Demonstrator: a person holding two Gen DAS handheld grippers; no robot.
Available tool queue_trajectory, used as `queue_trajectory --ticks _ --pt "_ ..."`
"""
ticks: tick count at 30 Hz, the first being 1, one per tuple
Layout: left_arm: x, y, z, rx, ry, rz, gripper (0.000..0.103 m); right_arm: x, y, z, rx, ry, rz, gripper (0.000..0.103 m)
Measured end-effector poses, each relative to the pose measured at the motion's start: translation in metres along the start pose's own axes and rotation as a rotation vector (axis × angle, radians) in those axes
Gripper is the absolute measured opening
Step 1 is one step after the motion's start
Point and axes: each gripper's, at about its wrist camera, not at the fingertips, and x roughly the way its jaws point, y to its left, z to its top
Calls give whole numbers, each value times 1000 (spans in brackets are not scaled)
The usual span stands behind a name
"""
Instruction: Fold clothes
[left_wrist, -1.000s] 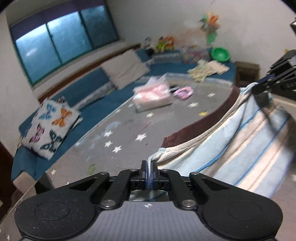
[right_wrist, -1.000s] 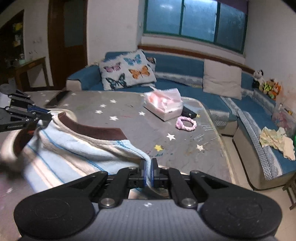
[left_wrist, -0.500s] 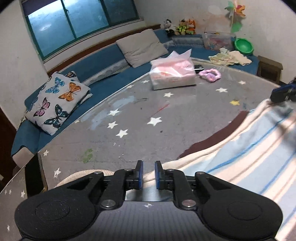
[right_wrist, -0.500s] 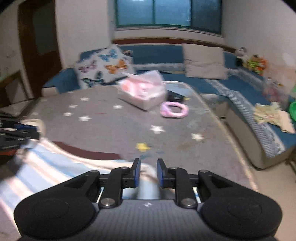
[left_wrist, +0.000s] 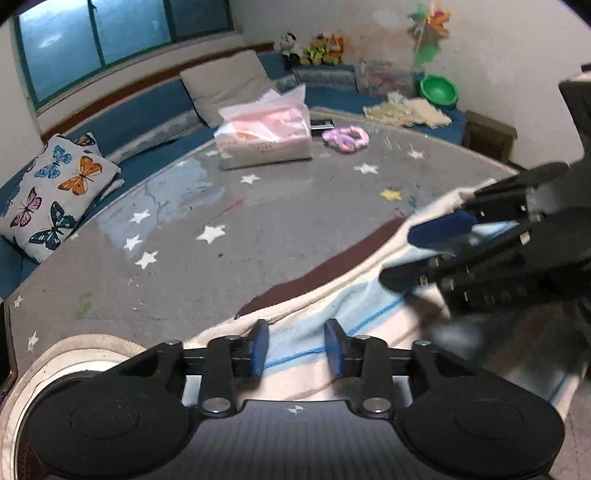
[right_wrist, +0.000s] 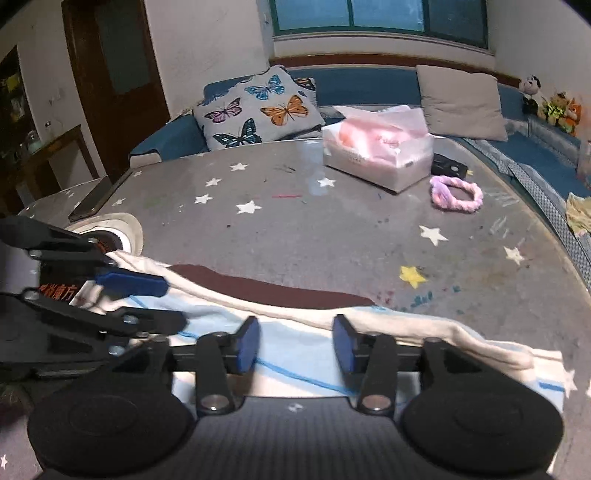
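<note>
A striped garment (left_wrist: 354, 310), light blue and cream with a dark brown band, lies flat on the grey star-patterned table (left_wrist: 221, 266). It also shows in the right wrist view (right_wrist: 295, 350). My left gripper (left_wrist: 297, 349) is open just above the garment's near edge, holding nothing. My right gripper (right_wrist: 295, 347) is open over the same cloth, holding nothing. Each gripper shows in the other's view, the right gripper (left_wrist: 424, 254) at right and the left gripper (right_wrist: 155, 299) at left, both open over the garment.
A pink tissue pack (left_wrist: 264, 134), a pink braided ring (left_wrist: 345, 137) and a small black device (right_wrist: 448, 168) lie at the table's far side. A round white object (right_wrist: 110, 232) sits near the garment's left end. A blue sofa with a butterfly cushion (right_wrist: 258, 107) surrounds the table.
Both grippers were shut on the garment and held it up a second ago. They lowered it to the table, let go and have opened wide.
</note>
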Motion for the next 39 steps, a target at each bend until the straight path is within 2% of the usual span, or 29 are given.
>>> queue_trajectory --ticks 4,5,7,10,11,12,15,17,22,25,28,30,34,36,39 --pt "-16 11 -5 -13 -37 55 61 -9 11 0 -30 -18 -27 53" --pt "-18 14 -6 -19 -39 64 63 -10 12 0 -28 -20 -21 57" --pt "-22 23 -9 -37 -32 89 65 -7 18 -3 -28 -6 -13 58" --pt "-31 36 -13 -58 -38 126 75 -9 34 -10 -85 -6 -56 58" --pt "-34 40 -14 -63 -41 136 80 -13 41 -12 -99 -13 -51 59" --pt "-38 43 -16 -68 -43 141 82 -18 47 -14 -106 -19 -37 63" --pt "-46 47 -22 -70 -46 153 85 -28 68 -20 -124 -29 11 64" --pt "-49 47 -26 -70 -43 162 92 -30 83 -25 -137 -28 41 66" --pt "-52 48 -34 -87 -28 176 93 -28 120 -42 -181 -14 49 66" --pt "-55 48 -38 -93 -31 178 98 -37 136 -50 -189 -48 62 67" --pt "-55 46 -40 -99 -26 182 98 -39 149 -58 -180 -64 87 73" --pt "-55 46 -43 -105 -19 187 98 -37 161 -66 -211 -50 93 73" --pt "-56 46 -49 -125 -15 195 100 -51 177 -71 -270 -90 104 75" --pt "-56 47 -51 -137 -11 208 100 -50 180 -73 -255 -62 140 77" --pt "-58 48 -57 -156 -5 213 100 -50 181 -81 -261 -46 150 77"
